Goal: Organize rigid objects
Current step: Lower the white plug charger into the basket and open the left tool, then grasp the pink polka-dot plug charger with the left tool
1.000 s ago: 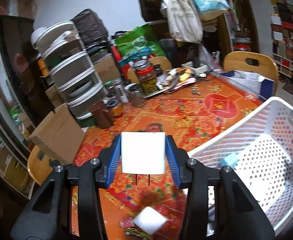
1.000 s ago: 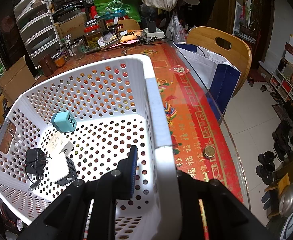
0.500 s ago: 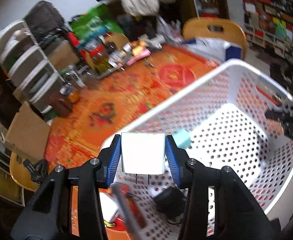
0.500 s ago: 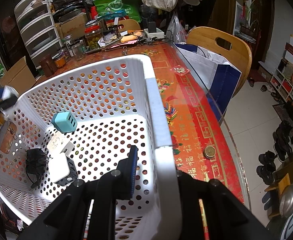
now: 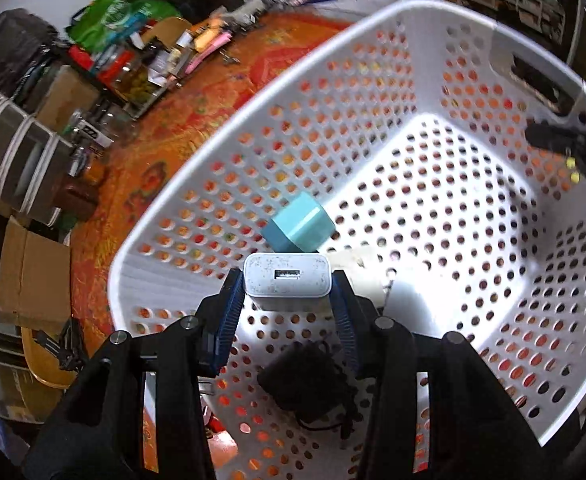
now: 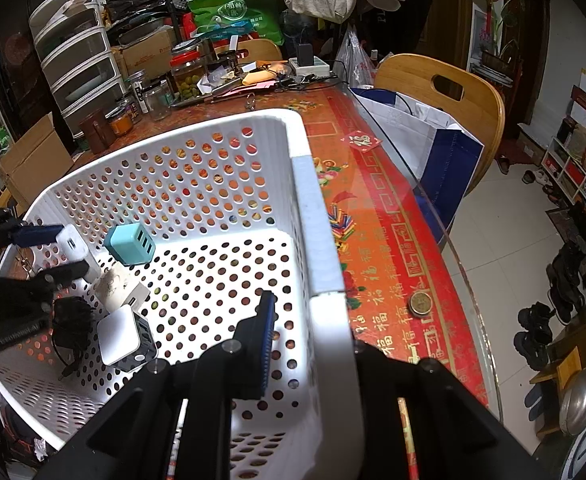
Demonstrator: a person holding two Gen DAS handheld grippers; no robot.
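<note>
My left gripper (image 5: pixel 287 300) is shut on a white USB charger (image 5: pixel 286 285) and holds it inside the white perforated basket (image 5: pixel 373 32), just above the floor. The charger and gripper also show in the right wrist view (image 6: pixel 73 246) at the basket's left wall. A teal multi-port charger (image 5: pixel 299 226) lies just beyond it. A black adapter with cord (image 5: pixel 305 384) and a white-and-black cube charger (image 6: pixel 123 338) lie in the basket too. My right gripper (image 6: pixel 309 344) is shut on the basket's near wall (image 6: pixel 325 288).
The basket stands on a red-orange patterned tablecloth (image 6: pixel 385 224). Jars and clutter (image 6: pixel 185 76) fill the table's far end. A wooden chair with a white-and-blue bag (image 6: pixel 433 136) stands at the right edge. A coin (image 6: pixel 420 304) lies right of the basket.
My left gripper has carried the white charger from over the tablecloth across the rim and down into the basket, tilting it so its USB port faces the camera. The right gripper has stayed still.
</note>
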